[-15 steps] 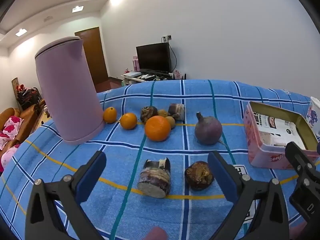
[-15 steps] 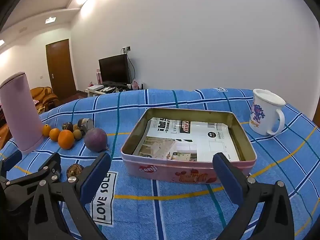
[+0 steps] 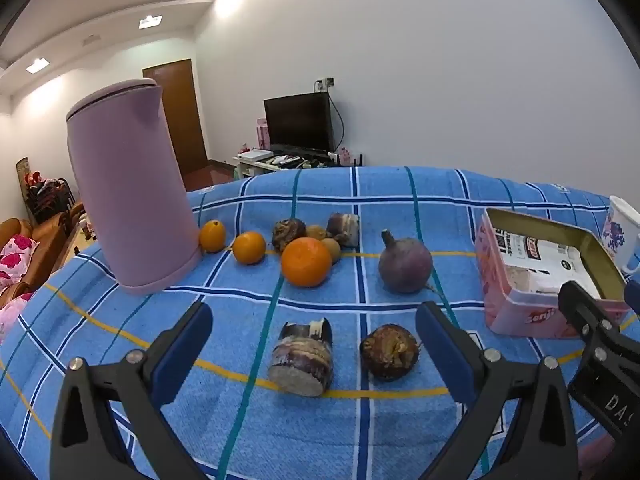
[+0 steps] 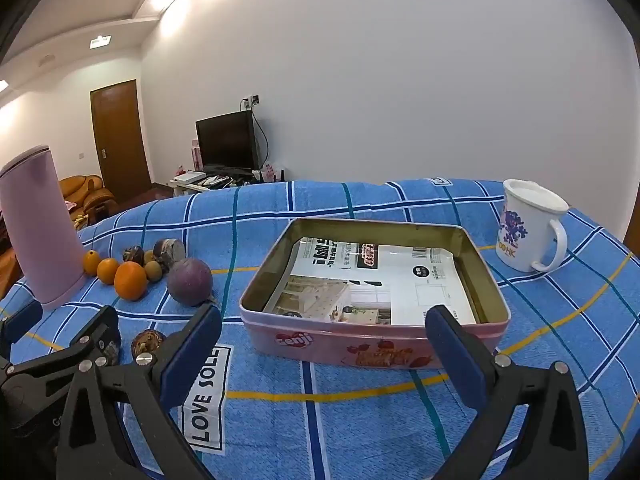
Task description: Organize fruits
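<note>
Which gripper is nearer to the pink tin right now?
Right. The right gripper hangs open directly in front of the pink tin, its fingers framing the near wall. The left gripper is off to the tin's left, open over two dark fruit pieces.

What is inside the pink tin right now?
The pink tin holds only a printed paper sheet lying flat, no fruit. Whatever lies beneath the sheet is covered, and the near wall hides the front strip of the floor.
</note>
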